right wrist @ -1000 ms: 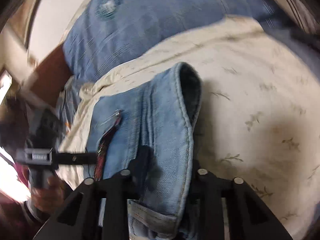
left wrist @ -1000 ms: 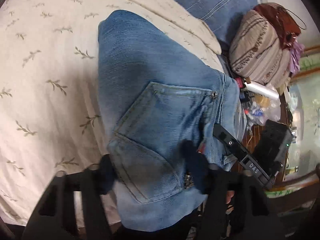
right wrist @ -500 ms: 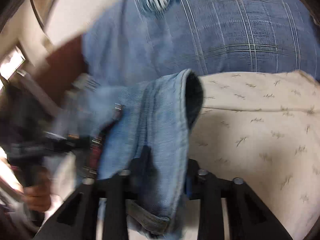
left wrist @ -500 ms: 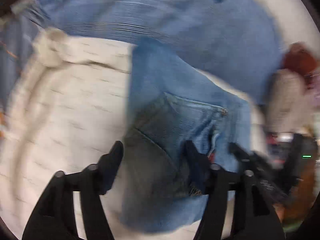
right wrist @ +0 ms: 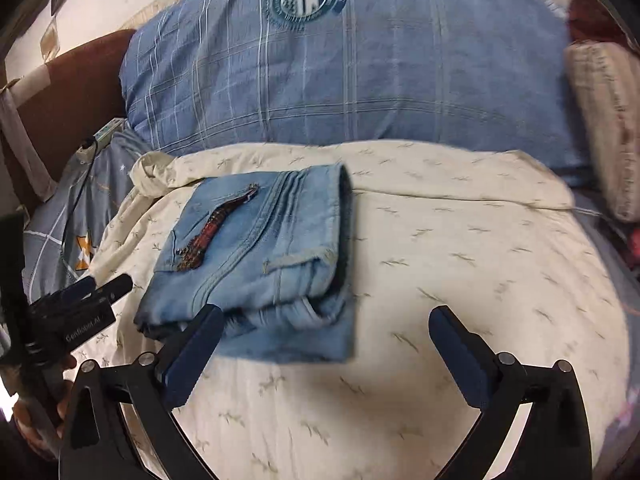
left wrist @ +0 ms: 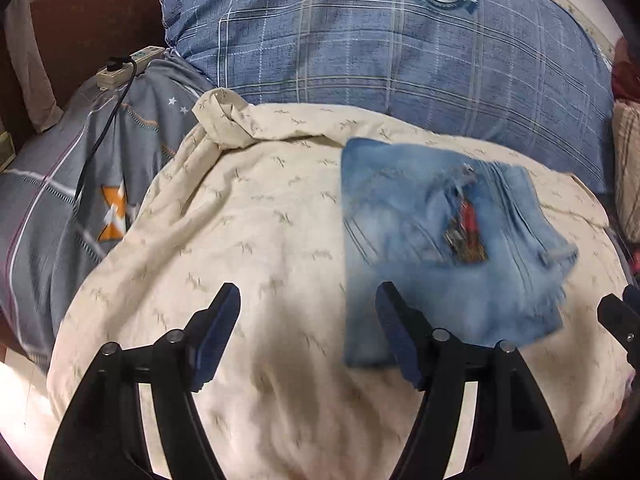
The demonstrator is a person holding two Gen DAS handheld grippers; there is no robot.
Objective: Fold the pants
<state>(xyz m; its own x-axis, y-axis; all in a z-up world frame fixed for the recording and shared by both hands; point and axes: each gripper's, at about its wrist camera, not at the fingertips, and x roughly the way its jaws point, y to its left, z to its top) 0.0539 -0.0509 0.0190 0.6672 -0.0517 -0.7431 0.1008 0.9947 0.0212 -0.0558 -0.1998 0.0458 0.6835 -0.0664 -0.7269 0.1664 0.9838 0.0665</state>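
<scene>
The blue jeans [left wrist: 432, 248] lie folded into a compact stack on the cream leaf-print bedcover [left wrist: 256, 248], with a red plaid tag on top. My left gripper [left wrist: 308, 328] is open and empty, just left of and in front of the jeans. In the right wrist view the folded jeans [right wrist: 264, 256] lie left of centre. My right gripper [right wrist: 324, 344] is open and empty, its left finger just in front of the stack's near edge. The left gripper [right wrist: 80, 300] shows at the far left there.
A large blue plaid pillow [left wrist: 400, 40] lies behind the cover. A grey patterned sheet [left wrist: 60, 184] with a power strip [left wrist: 128, 64] and cable lies at left. A striped cushion [right wrist: 600, 120] sits at right. A brown headboard [right wrist: 72, 92] stands at left.
Both grippers held the jeans; now both have opened, let go and pulled back. The folded jeans now rest on the bedcover.
</scene>
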